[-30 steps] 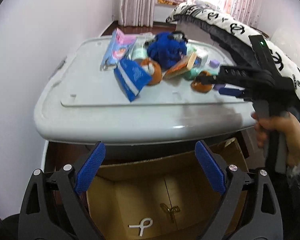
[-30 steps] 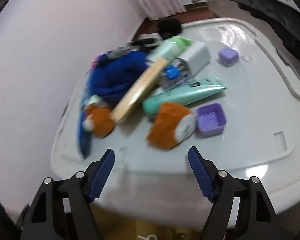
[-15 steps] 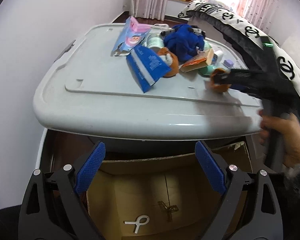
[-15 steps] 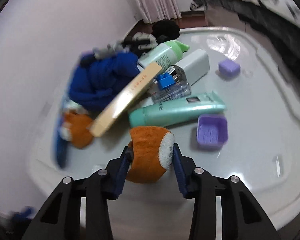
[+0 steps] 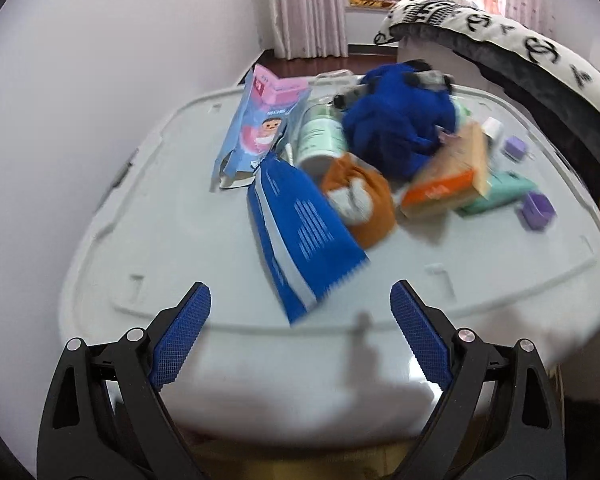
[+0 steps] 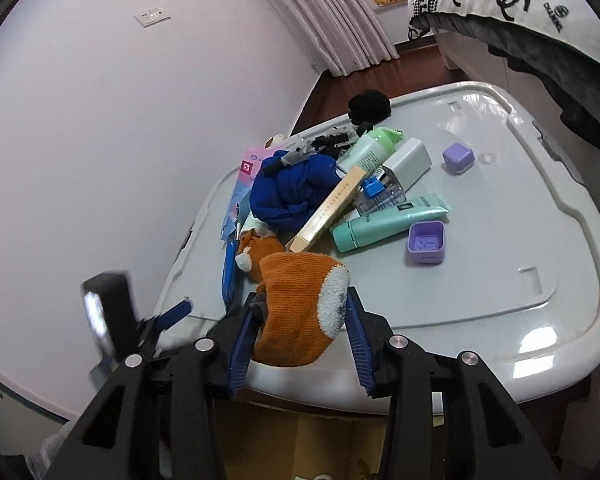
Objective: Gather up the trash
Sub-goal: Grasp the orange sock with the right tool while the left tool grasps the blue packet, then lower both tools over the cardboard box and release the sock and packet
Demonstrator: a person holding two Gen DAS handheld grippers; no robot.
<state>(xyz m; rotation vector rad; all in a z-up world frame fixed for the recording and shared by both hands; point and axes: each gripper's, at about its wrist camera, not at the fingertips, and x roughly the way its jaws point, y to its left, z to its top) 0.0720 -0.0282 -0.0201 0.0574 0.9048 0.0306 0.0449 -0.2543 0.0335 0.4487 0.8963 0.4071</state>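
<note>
Right gripper [image 6: 300,336] clamps an orange sock [image 6: 300,308] between its blue pads, lifted over the near edge of a grey lid [image 6: 500,240]. Left gripper [image 5: 300,332] spread wide, holding nothing, facing a blue packet [image 5: 300,232] on the lid

An orange sock [image 6: 300,312] has a white toe. The packet [image 5: 300,236] is blue with white stripes, the tube [image 6: 388,224] mint green, the tray [image 6: 427,243] purple, the lid [image 6: 500,240] pale grey.
</note>
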